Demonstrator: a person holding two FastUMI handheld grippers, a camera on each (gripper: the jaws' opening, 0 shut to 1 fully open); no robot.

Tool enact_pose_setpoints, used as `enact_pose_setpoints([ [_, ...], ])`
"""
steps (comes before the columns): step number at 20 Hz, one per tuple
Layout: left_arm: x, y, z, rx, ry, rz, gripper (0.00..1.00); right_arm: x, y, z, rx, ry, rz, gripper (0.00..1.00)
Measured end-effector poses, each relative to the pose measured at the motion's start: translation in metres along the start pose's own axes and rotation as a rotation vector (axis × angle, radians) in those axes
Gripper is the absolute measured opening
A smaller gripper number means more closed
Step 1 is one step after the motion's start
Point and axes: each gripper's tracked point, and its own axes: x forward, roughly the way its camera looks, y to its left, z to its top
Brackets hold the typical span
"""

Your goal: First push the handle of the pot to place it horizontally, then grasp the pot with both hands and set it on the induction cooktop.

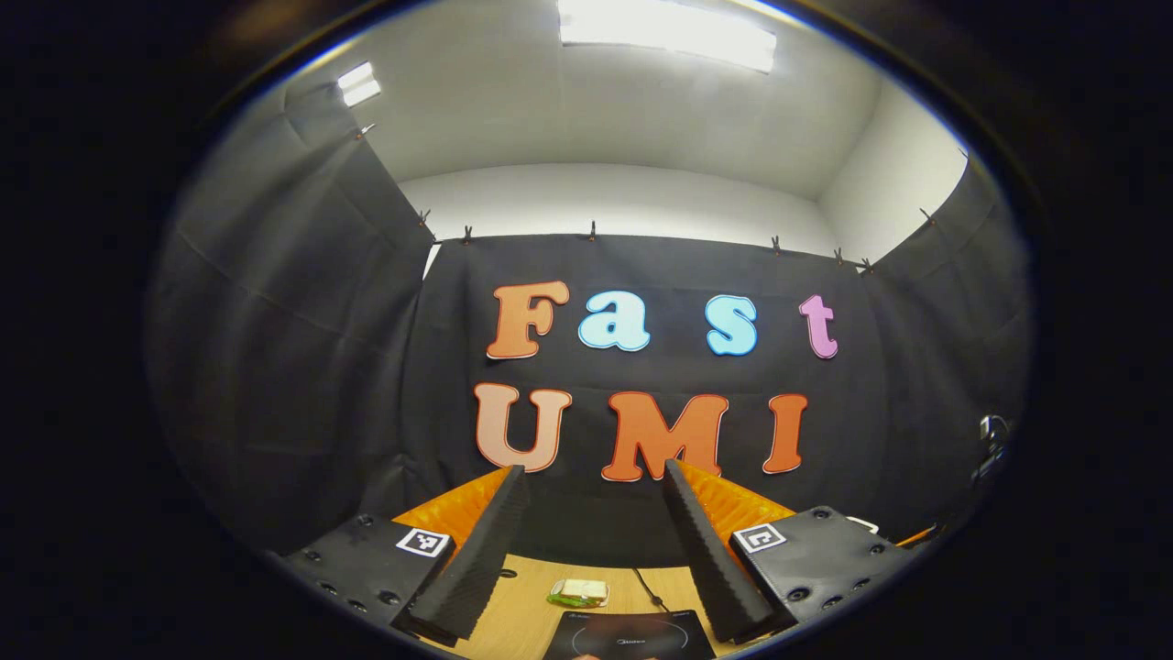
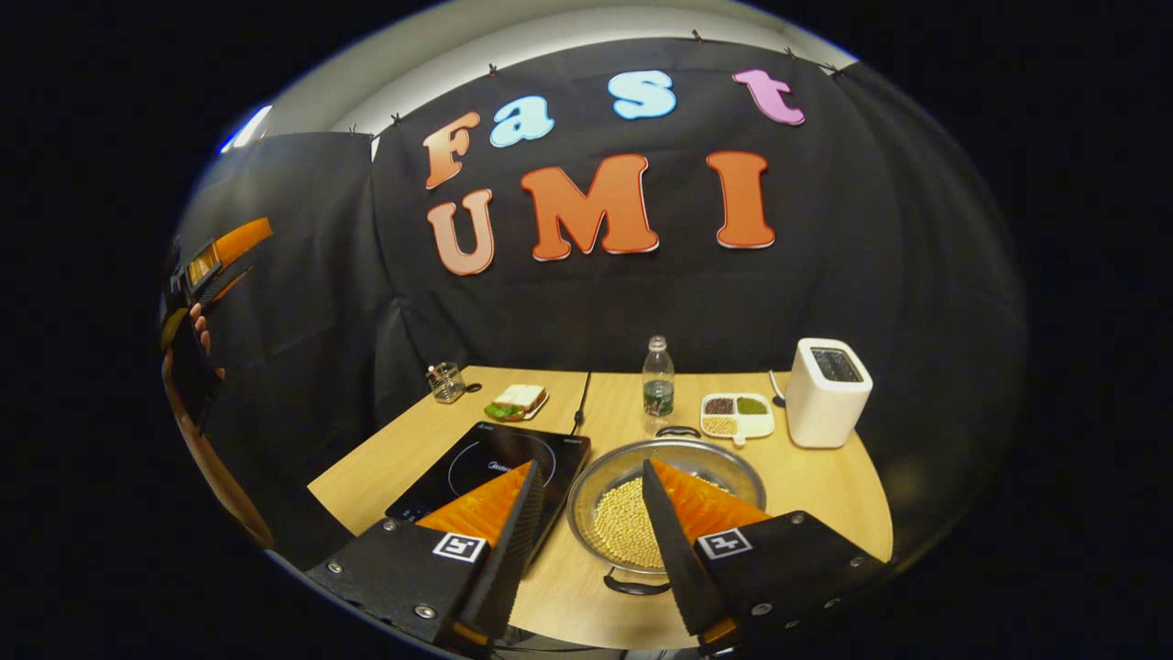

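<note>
Pot (image 2: 666,500) of shiny metal, wide and shallow, part-filled with pale beans, sitting near the table's (image 2: 825,486) front edge, just right of the induction cooktop (image 2: 490,472) and touching nothing else. Two small dark loop handles, one at the far rim (image 2: 678,431), one at the near rim (image 2: 634,584), lined front to back rather than side to side. Right gripper (image 2: 586,513) poised above the front edge, jaws spread wide, empty. Left gripper (image 1: 591,541) raised high over the cooktop, jaws likewise parted, nothing between them. Probably stiff, slick-walled, fairly heavy with its load, prone to spill if tipped; best nudged round by a handle, then pinched at both loops and kept level.
</note>
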Motion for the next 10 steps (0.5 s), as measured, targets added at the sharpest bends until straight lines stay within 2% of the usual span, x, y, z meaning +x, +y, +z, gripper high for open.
enact_pose_setpoints([
  [4,0.003,0.006,-0.009,0.002,0.024,0.007,1.0,0.021,0.007,-0.038,0.024,0.128,0.03,0.56],
  [5,0.002,0.007,-0.011,0.008,0.031,0.01,0.96,0.027,0.009,-0.048,0.032,0.164,0.036,0.54],
  [6,0.003,0.012,-0.012,0.018,0.037,0.018,0.97,0.031,0.01,-0.058,0.037,0.197,0.039,0.43],
  [7,0.002,0.015,-0.012,0.028,0.039,0.026,0.93,0.034,0.012,-0.067,0.033,0.23,0.04,0.45],
  [8,0.003,0.019,-0.011,0.036,0.039,0.035,0.93,0.038,0.011,-0.076,0.017,0.26,0.032,0.39],
  [10,0.002,0.023,-0.009,0.045,0.031,0.045,0.96,0.044,0.007,-0.099,-0.018,0.333,0.016,0.36],
])
